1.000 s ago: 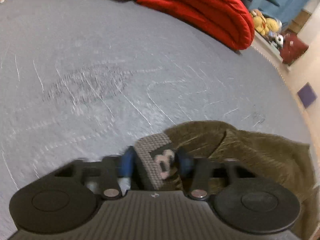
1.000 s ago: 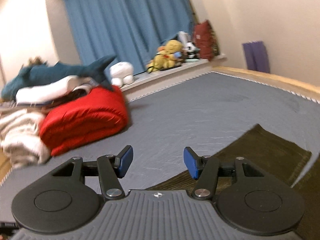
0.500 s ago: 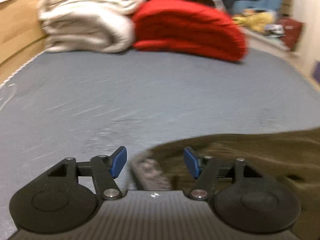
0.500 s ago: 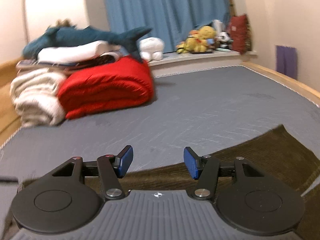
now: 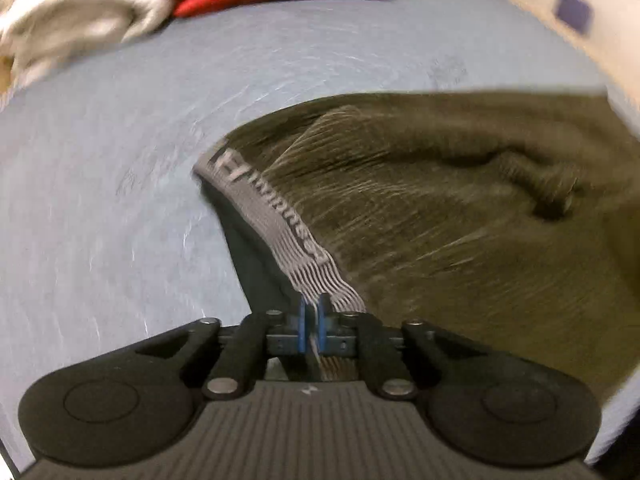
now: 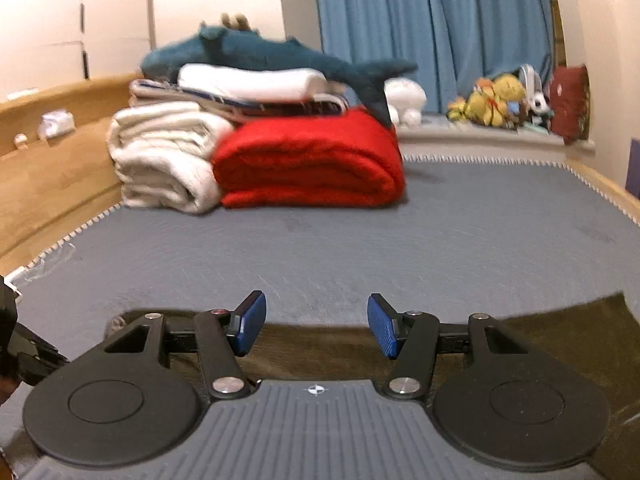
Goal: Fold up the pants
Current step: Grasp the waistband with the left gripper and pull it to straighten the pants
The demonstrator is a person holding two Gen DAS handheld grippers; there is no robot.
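Barely started: left gripper (image 5: 313, 320) closing on the pants (image 5: 460, 216) waistband (image 5: 280, 220), right gripper (image 6: 316, 326) apart, empty; no fold yet, probably.

Right gripper (image 6: 316, 326) with blue-padded jaws opening and nothing between them, above dark olive corduroy pants (image 6: 560, 332) spread on the grey bed cover (image 6: 340, 248); beyond, a folded red blanket (image 6: 312, 160) beside a folded cream blanket (image 6: 160, 156); a teal plush shark (image 6: 272, 54) on top.
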